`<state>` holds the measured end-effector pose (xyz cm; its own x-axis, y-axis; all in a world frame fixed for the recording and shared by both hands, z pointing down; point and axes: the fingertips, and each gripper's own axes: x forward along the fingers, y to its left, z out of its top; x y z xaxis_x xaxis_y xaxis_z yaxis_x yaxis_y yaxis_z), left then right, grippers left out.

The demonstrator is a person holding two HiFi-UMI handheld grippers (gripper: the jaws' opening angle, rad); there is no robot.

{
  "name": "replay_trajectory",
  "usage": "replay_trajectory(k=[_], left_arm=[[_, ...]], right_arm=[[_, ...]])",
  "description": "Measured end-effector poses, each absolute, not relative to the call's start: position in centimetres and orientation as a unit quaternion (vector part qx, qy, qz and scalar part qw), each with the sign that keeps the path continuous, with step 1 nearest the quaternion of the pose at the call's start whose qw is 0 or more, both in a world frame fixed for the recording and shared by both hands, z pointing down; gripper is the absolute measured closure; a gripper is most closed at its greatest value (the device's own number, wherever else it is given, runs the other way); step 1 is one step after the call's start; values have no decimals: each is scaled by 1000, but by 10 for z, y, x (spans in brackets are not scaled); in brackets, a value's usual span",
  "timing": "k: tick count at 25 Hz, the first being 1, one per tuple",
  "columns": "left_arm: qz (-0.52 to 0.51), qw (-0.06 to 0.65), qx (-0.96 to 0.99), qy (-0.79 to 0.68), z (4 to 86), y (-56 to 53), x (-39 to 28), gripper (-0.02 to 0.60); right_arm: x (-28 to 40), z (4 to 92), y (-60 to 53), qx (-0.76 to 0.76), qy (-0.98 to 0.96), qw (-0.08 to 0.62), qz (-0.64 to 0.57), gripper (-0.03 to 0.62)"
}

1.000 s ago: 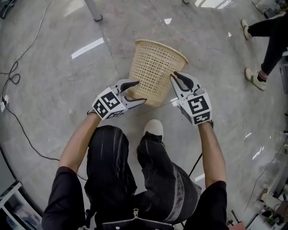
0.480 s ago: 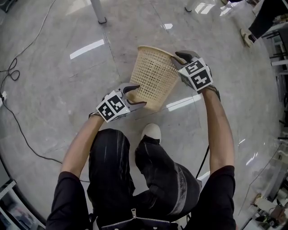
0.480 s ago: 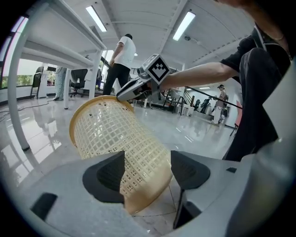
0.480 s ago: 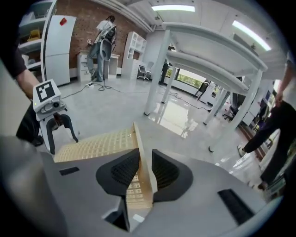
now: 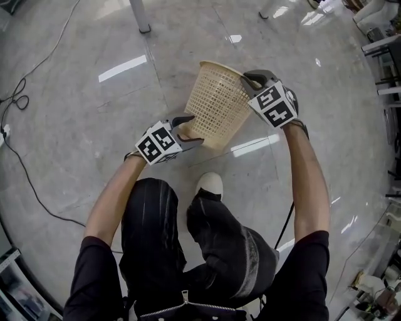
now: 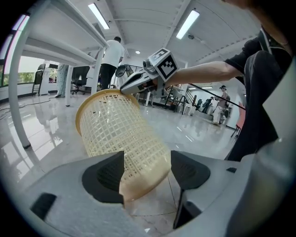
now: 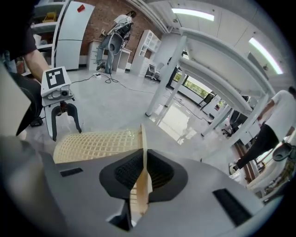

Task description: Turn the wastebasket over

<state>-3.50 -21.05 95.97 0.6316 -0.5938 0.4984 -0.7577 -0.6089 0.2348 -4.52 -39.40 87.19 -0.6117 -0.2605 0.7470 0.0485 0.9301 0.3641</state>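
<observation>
Between my two grippers hangs the wastebasket (image 5: 216,103), a pale lattice one, tilted with its open rim (image 7: 141,139) away from me and its narrow base (image 6: 143,183) toward me. At the far end, my right gripper (image 5: 252,78) has just been closing its jaws, and they now pinch the thin edge of the rim, nearly together with only that wall between the pads. At the near end, my left gripper (image 5: 190,130) has its jaws spread wide around the base, a pad against each side as far as I can see, with the mesh wall running up and away from it. Under both grippers lies the polished grey floor (image 5: 81,131), glossy with strip-light reflections. Just behind the left gripper, close below the base, sits the toe of my white shoe (image 5: 212,184). Beyond the rim, past the right gripper, a white table leg (image 5: 141,19) stands on the floor, well apart from the basket. Off to the left gripper's outer side a dark cable (image 5: 28,182) trails across the floor. Farther off, ahead of the left gripper, a person in a white top (image 6: 111,53) stands among desks and chairs.
</observation>
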Motion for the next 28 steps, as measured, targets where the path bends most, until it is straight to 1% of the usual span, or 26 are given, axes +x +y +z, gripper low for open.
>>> replay_trajectory(k=[3,7,9,12,22,28], left_arm=[[183,221,878,-383,957,-216,-30,267],[164,222,878,-391,948,-220,-30,267],[155,214,876,-404,939,-226,-36,267],[150,197,869,-429,924,-238,-45,267],[152,190,863,-443,910,-243,-58,267],[118,178,857,-469,885,-256,-67,267]], right_arm=[[-40,850,-406,85,-875,429,-205,565],[-36,815,-412,110,-848,420,-303,563],[-37,812,-405,107,-828,426,-350,563],[-34,828,-386,85,-808,439,-383,559],[-27,853,-334,58,-811,433,-390,554],[-31,865,-302,47,-830,425,-359,549]])
